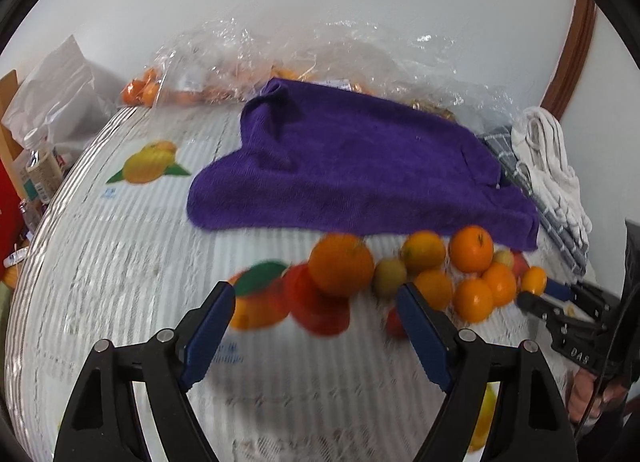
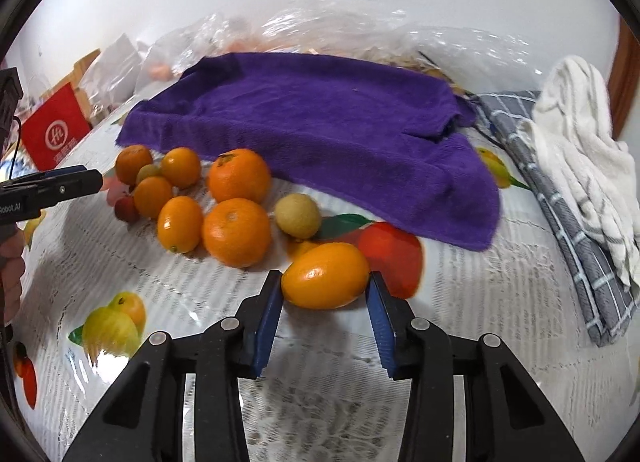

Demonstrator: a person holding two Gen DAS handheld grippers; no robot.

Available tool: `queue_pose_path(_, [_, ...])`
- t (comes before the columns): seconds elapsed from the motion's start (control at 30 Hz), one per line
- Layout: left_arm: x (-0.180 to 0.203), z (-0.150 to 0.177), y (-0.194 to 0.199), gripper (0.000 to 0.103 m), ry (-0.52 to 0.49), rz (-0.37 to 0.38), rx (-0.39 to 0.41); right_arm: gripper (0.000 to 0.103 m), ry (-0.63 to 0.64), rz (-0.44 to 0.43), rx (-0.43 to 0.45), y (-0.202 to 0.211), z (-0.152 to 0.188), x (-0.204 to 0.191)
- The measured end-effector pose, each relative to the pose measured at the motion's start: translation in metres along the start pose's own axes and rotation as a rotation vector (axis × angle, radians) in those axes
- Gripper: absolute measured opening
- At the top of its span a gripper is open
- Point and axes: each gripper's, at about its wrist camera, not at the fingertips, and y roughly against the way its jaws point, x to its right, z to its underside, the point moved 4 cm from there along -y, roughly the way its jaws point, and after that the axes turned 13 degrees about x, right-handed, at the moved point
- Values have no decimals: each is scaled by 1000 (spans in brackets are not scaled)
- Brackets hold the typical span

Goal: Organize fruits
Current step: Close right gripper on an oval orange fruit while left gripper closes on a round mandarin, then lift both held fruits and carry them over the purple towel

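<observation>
A white wall backs a table under a fruit-printed plastic cloth, where a purple towel lies spread, probably as the sorting spot. Before it cluster the oranges and small fruits. The right gripper clasps an oval kumquat, seemingly lifted clear; the left gripper hangs spread and empty, nearing an orange.
</observation>
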Motion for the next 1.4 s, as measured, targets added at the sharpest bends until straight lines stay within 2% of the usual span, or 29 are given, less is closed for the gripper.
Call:
queue_pose_path(0.1, [0,-10,-9,77,28,15,15,42,-30,20,9,0,-2,11])
queue_pose_path(0.23, [-2,-13,-17,66,38,22,29,42,-57,40,21,-1,-2,21])
queue_pose_path(0.43, [-5,-6,-25,63,59,54,7,42,-90,44,34,-3,-3,27])
queue_pose_path(0.5, [-2,-3,-30,58,53,65,-15,42,-104,43,33,-3,-2,28])
queue_pose_path(0.63, [5,1,-31,39,24,90,-22,42,-130,48,36,-3,-1,32])
queue_pose_path(0.73, [5,0,-29,39,10,65,-8,42,-133,60,43,-2,-1,32])
queue_pose_path(0.97, [-10,-1,-27,39,53,13,-4,42,-147,59,51,-1,0,34])
queue_pose_path(1.1, [-6,0,-27,39,19,2,-4,42,-149,68,46,-1,1,34])
queue_pose_path(1.23, [-2,4,-32,42,-17,-15,-30,42,-148,63,45,-2,1,35])
queue_pose_path(1.33, [1,5,-32,54,-32,-21,-23,42,-148,65,43,-2,1,34])
queue_pose_path(1.4, [2,5,-32,55,-49,-42,-22,42,-153,65,43,-3,0,35])
